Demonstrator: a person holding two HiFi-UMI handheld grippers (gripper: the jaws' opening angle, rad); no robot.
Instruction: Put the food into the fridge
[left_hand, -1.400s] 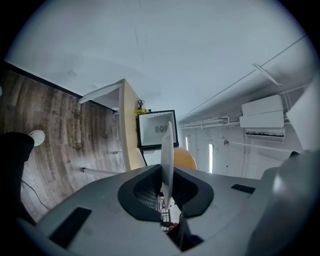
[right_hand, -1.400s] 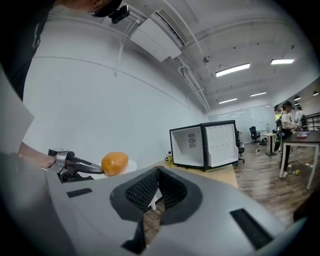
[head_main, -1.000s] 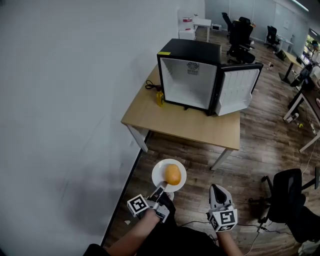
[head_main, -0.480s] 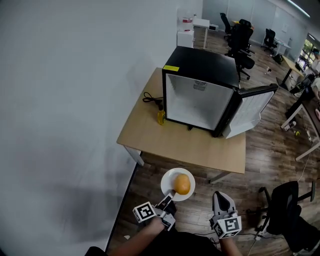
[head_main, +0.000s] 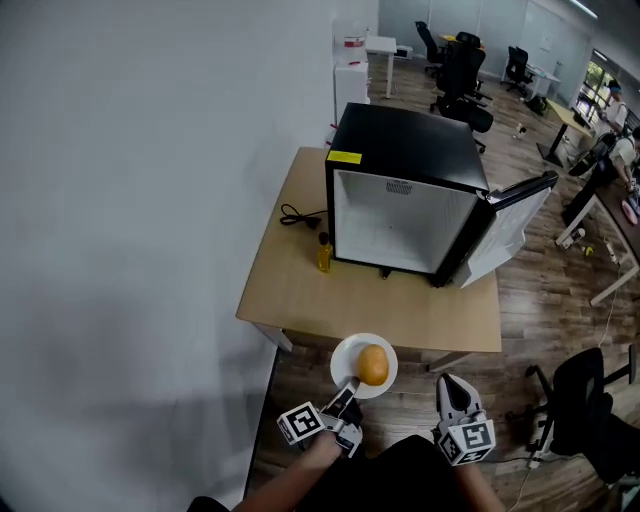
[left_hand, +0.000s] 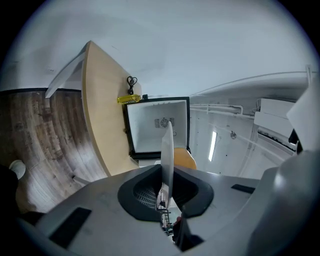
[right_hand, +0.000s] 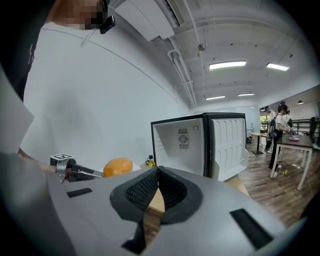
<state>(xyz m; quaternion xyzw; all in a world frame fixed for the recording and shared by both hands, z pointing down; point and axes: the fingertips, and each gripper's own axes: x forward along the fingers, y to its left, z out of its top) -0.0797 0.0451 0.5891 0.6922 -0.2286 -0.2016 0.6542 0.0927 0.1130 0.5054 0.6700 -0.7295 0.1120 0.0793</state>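
The left gripper is clamping the white plate by its rim; the orange food item is sitting just beyond its jaws. The right gripper is hanging alongside, jaws together, empty. The fridge is standing open ahead.

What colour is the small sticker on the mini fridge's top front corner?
The sticker is yellow, on the black mini fridge; the head view shows it best.

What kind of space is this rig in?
Probably an open-plan office: swivel chairs and desks stand on wood flooring at the back, with a mini fridge on a table.
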